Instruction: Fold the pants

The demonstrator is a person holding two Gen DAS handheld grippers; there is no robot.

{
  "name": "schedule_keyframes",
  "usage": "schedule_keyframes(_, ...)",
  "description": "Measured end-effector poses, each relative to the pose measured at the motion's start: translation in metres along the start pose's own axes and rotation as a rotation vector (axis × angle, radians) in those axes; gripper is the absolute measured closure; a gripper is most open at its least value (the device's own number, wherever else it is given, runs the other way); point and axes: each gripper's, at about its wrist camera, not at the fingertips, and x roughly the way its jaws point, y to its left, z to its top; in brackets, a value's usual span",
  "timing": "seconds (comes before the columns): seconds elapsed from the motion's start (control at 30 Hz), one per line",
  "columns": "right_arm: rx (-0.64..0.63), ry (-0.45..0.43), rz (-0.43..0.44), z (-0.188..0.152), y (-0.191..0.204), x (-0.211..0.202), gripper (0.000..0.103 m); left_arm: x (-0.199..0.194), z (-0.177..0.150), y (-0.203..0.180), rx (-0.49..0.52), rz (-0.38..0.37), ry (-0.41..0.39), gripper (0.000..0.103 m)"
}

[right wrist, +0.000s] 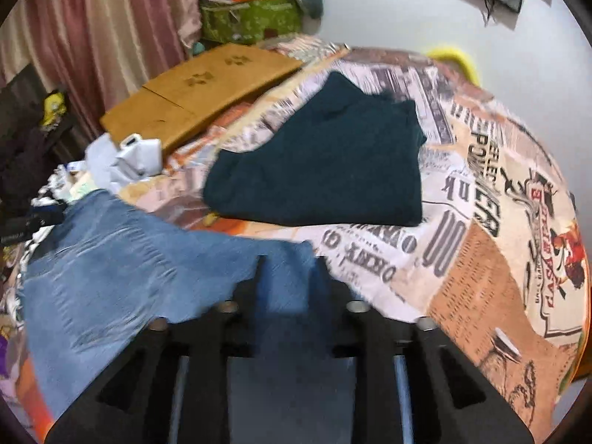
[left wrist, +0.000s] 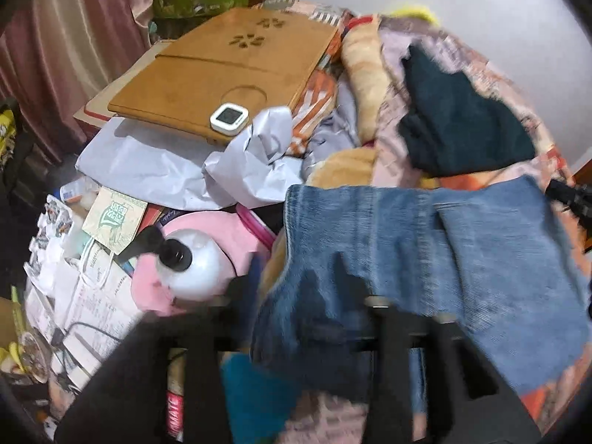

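The blue jeans (left wrist: 462,259) lie spread across a newspaper-print bedspread (right wrist: 481,244). In the left wrist view my left gripper (left wrist: 299,270) hangs over their left edge, jaws apart, with denim lying loose between the fingers. The jeans (right wrist: 111,266) also fill the lower left of the right wrist view. There my right gripper (right wrist: 291,262) stands over their right corner, jaws apart, with a strip of denim between them that is not visibly pinched. Both views are motion-blurred. A folded dark teal garment (right wrist: 322,170) rests behind the jeans.
A wooden lap tray (left wrist: 222,74) with a small white device (left wrist: 229,116) sits at the back left. Crumpled white paper (left wrist: 251,162), a white bottle with a black cap (left wrist: 196,262), pink cloth and papers crowd the left side. Pink curtains (right wrist: 92,37) hang behind.
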Motion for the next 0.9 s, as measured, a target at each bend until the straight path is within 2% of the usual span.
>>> schedule_keyframes(0.03, -0.012, -0.017, -0.005, -0.004, 0.002, -0.009, 0.056, -0.008, -0.004, 0.002, -0.02, -0.027, -0.005, 0.036)
schedule_keyframes(0.07, -0.025, -0.031, -0.009, -0.009, 0.005, -0.018, 0.051, -0.014, -0.008, 0.004, -0.04, -0.05, -0.002, 0.035)
schedule_keyframes(0.17, -0.044, -0.035, -0.018, -0.028, 0.01, -0.038, 0.048, -0.023, -0.021, 0.009, -0.097, -0.116, 0.035, 0.035)
schedule_keyframes(0.33, -0.067, -0.006, -0.06, -0.066, 0.019, -0.052, 0.047, -0.021, -0.051, 0.008, -0.192, -0.209, 0.11, 0.035)
schedule_keyframes(0.43, -0.073, 0.017, -0.066, -0.087, 0.026, -0.054, 0.047, -0.022, -0.062, 0.006, -0.235, -0.22, 0.111, 0.035)
schedule_keyframes(0.47, -0.066, 0.011, -0.074, -0.094, 0.029, -0.056, 0.047, -0.021, -0.063, 0.006, -0.248, -0.244, 0.114, 0.035)
schedule_keyframes(0.53, -0.033, -0.02, -0.08, -0.103, 0.027, -0.061, 0.046, -0.014, -0.065, 0.008, -0.307, -0.338, 0.161, 0.035)
schedule_keyframes(0.6, 0.031, -0.009, -0.051, -0.105, 0.02, -0.06, 0.046, -0.006, -0.068, 0.007, -0.362, -0.411, 0.2, 0.035)
schedule_keyframes(0.8, 0.175, 0.003, 0.042, -0.114, 0.006, -0.056, 0.046, 0.012, -0.05, -0.014, -0.327, -0.38, 0.182, 0.039)
schedule_keyframes(0.87, 0.202, 0.005, 0.067, -0.117, 0.004, -0.057, 0.045, 0.021, -0.043, -0.019, -0.299, -0.33, 0.172, 0.049)
schedule_keyframes(0.9, 0.206, 0.004, 0.068, -0.119, 0.005, -0.058, 0.045, 0.022, -0.038, -0.024, -0.258, -0.263, 0.148, 0.064)
